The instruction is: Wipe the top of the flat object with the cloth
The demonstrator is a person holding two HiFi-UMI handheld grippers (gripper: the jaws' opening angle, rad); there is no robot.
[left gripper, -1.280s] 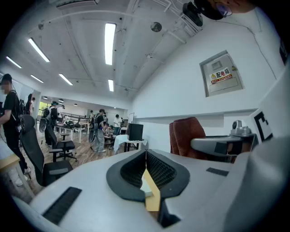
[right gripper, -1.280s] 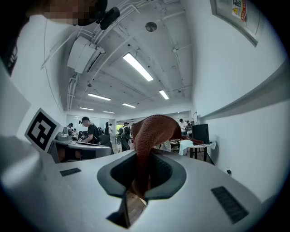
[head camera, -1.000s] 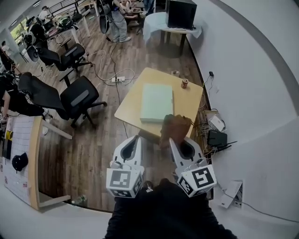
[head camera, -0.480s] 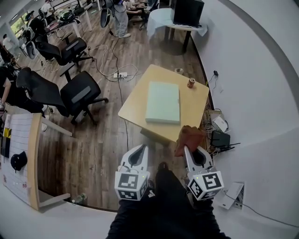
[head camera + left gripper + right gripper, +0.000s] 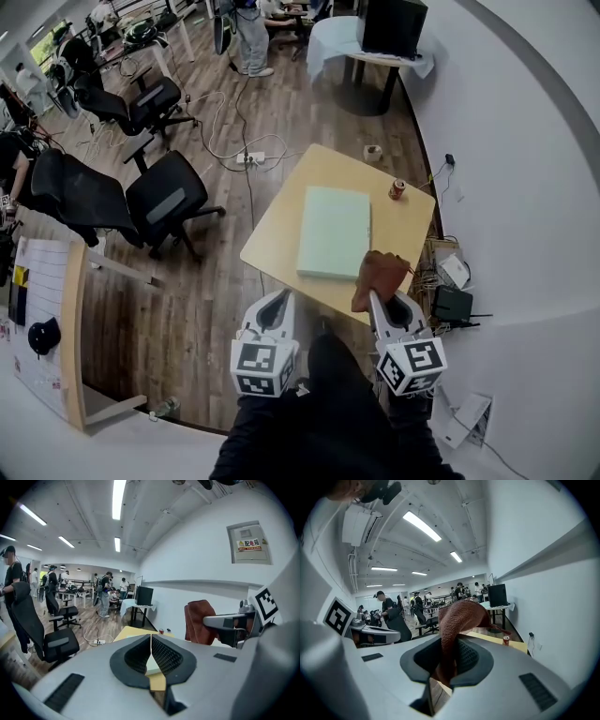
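A brown cloth (image 5: 381,276) is gripped by the right hand-held gripper (image 5: 377,300). In the right gripper view, the right hand-held gripper (image 5: 451,660) is clenched on the cloth (image 5: 459,616), which bunches up above the 2 jaws and droops over them. The left hand-held gripper (image 5: 279,300) is held beside it at 9 o'clock. In the left gripper view, the left hand-held gripper (image 5: 151,651) is seen with its 2 jaws pressed together, and nothing is held between them.

The flat object (image 5: 334,232), a pale green rectangular slab, is laid on the wooden bench (image 5: 279,234), near its middle and with its long side running from 6 to 12 o'clock. In the head view the cloth is seen at 5 o'clock of the flat object, over the bench's near edge and just beside the slab's near right corner. Whether the cloth touches the slab cannot be told.

A small red can (image 5: 397,189) is stood on the bench at 1 o'clock of the flat object, well apart from it. A roll of tape (image 5: 373,153) is seen at 12 o'clock, at the bench's far edge. A black office chair (image 5: 169,199) is placed on the wooden floor at 9 o'clock of the bench.
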